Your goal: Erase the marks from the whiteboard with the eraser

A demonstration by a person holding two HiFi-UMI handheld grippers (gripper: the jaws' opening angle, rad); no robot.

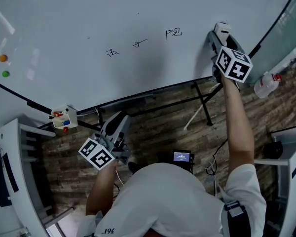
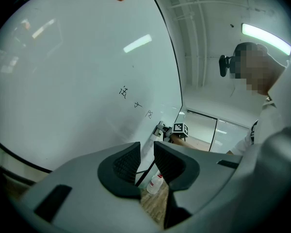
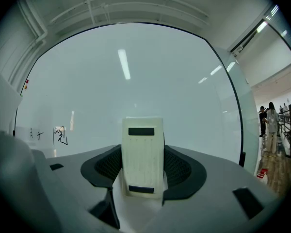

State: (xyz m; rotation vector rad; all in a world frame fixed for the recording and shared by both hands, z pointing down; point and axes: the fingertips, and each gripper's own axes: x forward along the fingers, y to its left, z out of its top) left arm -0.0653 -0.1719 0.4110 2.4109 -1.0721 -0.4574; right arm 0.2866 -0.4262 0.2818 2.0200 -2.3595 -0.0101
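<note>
The whiteboard (image 1: pixel 89 19) carries three small black marks in a row, the rightmost mark (image 1: pixel 173 33) nearest my right gripper (image 1: pixel 219 35). That gripper is shut on a white eraser (image 3: pixel 143 157), held up at the board a little to the right of the marks (image 3: pixel 59 136). In the head view the eraser (image 1: pixel 221 28) sticks out past the jaws against the board. My left gripper (image 1: pixel 113 132) hangs low, below the board's bottom edge; its jaws stand slightly apart with nothing between them (image 2: pixel 147 152). From there the marks (image 2: pixel 136 103) and the eraser (image 2: pixel 159 130) show far off.
Coloured magnets (image 1: pixel 2 58) sit at the board's left. A small box of markers (image 1: pixel 64 117) hangs on the lower frame. The board's stand legs (image 1: pixel 204 102) and a plastic bottle (image 1: pixel 266 85) are on the wood floor. White furniture (image 1: pixel 15 172) stands at left. People (image 3: pixel 271 125) stand far right.
</note>
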